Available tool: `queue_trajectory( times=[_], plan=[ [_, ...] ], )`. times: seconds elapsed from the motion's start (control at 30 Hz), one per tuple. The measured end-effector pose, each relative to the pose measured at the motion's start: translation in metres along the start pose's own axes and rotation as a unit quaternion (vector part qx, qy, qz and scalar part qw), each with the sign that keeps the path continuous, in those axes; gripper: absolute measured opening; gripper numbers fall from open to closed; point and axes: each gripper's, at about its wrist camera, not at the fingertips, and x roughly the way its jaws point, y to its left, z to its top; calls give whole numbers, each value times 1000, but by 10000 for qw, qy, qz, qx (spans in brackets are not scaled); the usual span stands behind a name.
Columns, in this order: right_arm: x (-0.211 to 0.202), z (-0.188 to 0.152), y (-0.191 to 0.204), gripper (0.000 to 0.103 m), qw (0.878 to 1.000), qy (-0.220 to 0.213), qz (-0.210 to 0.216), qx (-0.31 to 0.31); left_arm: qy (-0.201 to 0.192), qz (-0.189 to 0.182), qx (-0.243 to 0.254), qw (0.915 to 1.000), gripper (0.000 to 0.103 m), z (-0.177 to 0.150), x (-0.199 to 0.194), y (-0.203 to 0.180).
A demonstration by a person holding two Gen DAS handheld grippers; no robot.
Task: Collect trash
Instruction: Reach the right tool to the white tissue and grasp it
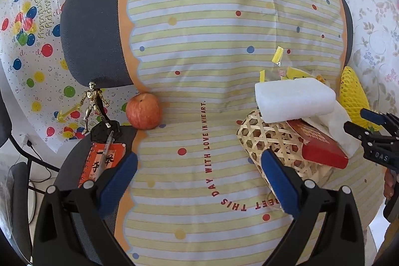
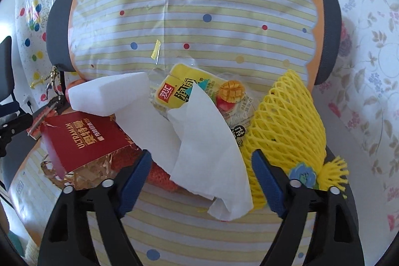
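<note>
A woven bamboo basket [image 1: 269,138] sits on the striped cloth at the right, piled with trash: a white foam block [image 1: 294,99], a red Ultraman box [image 1: 321,146], white tissue [image 2: 202,141] and a yellow snack wrapper [image 2: 189,89]. A yellow foam fruit net [image 2: 286,124] lies beside it on the right. My left gripper [image 1: 199,181] is open and empty over the cloth, left of the basket. My right gripper [image 2: 202,181] is open, its jaws on either side of the hanging tissue; it also shows in the left wrist view [image 1: 361,124].
A red apple [image 1: 143,111], a gold action figure [image 1: 93,104] and an orange notebook [image 1: 102,163] with a pen stand at the left of the chair seat. The chair's grey backrest [image 1: 92,36] rises behind. Balloon-print and floral sheets hang beyond.
</note>
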Motion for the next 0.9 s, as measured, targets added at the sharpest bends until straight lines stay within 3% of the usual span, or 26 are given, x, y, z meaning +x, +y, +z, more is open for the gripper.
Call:
queue_trajectory(
  times=[0.2,0.23,0.4,0.43,0.47,0.6,0.7,0.8,0.9],
  plan=[
    [37,7,-1,74,9979,376,-225,-469,167,-289,47,9994,91,-6,12,-5],
    [43,6,-1,70,9970,495,-273,-530,168,-293,70,9994,91,-7,13,-6],
    [48,-6,3,23,9935,788,-491,-656,51,-194,237,9995,91,-14,5,-10],
    [43,-9,4,8,9939,751,-485,-645,34,-187,252,9995,91,-15,3,-10],
    [33,-11,3,3,9953,663,-448,-547,31,-183,256,9995,91,-16,0,-9],
    [-32,-10,-6,3,9994,-26,247,246,5,-230,196,9995,91,-21,-13,-4],
    [-97,-5,-19,3,9919,-706,686,800,-19,-239,156,9996,91,-24,-23,-3],
    [-143,-1,-25,3,9839,-1169,665,1179,-16,-335,143,9993,91,-29,-31,-5],
    [-164,-13,-25,3,9819,-1167,515,1403,-18,-428,221,9988,91,-30,-35,-11]
  ],
)
